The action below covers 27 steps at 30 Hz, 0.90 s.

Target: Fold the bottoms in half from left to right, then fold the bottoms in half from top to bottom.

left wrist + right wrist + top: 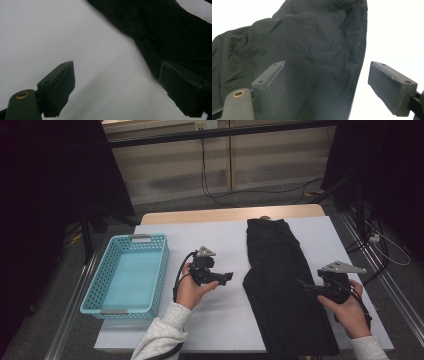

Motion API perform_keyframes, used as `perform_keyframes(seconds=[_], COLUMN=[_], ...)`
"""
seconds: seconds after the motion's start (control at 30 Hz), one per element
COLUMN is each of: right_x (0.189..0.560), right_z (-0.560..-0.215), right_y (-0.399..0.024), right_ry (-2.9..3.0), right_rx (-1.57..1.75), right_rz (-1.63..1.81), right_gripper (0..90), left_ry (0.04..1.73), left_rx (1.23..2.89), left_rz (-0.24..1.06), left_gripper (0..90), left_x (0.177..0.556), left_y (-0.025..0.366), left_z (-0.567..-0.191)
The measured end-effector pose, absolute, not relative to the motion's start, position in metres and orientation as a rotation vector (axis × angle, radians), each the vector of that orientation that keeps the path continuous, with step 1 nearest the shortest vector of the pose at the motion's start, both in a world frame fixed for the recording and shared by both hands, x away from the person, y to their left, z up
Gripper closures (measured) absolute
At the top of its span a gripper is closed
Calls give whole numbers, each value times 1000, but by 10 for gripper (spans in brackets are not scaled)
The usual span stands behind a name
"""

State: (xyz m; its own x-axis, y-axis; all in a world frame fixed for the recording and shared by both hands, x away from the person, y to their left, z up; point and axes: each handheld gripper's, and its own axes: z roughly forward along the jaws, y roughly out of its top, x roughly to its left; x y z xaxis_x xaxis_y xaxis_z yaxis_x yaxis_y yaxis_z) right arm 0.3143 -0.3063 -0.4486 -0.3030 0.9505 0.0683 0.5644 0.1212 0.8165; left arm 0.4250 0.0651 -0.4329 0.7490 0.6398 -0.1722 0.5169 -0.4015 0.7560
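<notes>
While the white-covered counter (220,240) is carrying black trousers (280,285) lying from twelve to five o'clock, both jaws are standing wide, grasping nothing. The right hand-held gripper (306,287) is hovering over cloth and risks pinching one layer; the left hand-held gripper (227,277), just beside the trousers at nine o'clock, could miss the hem.

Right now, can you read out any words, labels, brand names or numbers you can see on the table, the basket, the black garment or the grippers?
None: no readable text shows anywhere.
The black garment shows no tag or print.
The turquoise basket carries no label, only plain grey handle strips.
The white table cover is blank.
The left gripper and right gripper bear no readable markings.
</notes>
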Motion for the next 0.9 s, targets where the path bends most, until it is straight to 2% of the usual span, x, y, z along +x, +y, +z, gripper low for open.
perform_keyframes(seconds=[0.9], right_x=[307], right_z=[-448], right_y=[-304], right_ry=[1917], right_rx=[1447], right_rz=[1071], right_gripper=[146], left_ry=[854], left_rx=[2119], left_rz=[155], left_gripper=[142], left_x=[466], left_y=[19], left_z=[-448])
